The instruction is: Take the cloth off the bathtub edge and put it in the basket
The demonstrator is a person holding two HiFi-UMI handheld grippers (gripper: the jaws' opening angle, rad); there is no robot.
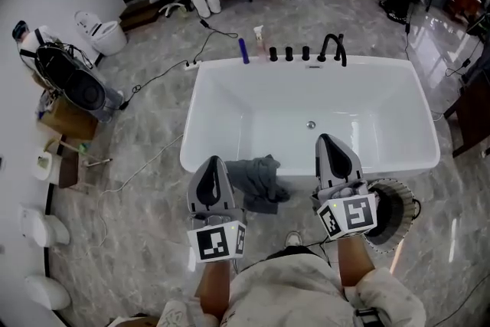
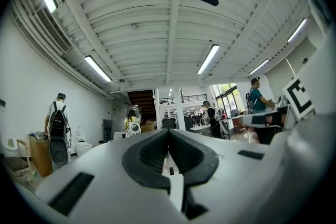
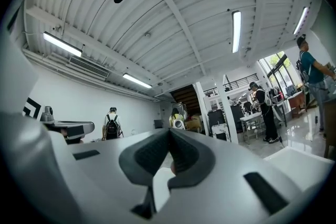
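- the task has not really started, judging by how things lie: the crumpled grey fabric cloth [image 1: 257,180] lies draped over the near rim of the white rectangular bathtub [image 1: 196,135], with one end hanging down the outside.
- the left gripper [image 1: 213,165] hangs just beside the cloth, on its left. in its own view the dark ribbed jaws [image 2: 169,136] are clenched together with nothing between them.
- the right gripper [image 1: 329,145] is over the tub's near rim, apart from the cloth on its right. its own view also shows the jaws [image 3: 169,136] pressed together and empty.
- the round dark open-work basket [image 1: 398,212] stands on the marbled floor outside the tub, just right of the right gripper and partly hidden by it. no cloth is seen in it.
- left to do, as i judge it: open a claw, grip the cloth, lift it off the rim, carry it right and drop it in the basket.
- no readable writing: the cubes show only black-and-white square markers [image 1: 217,243], and the bottles on the far rim are too small for their labels to be read.
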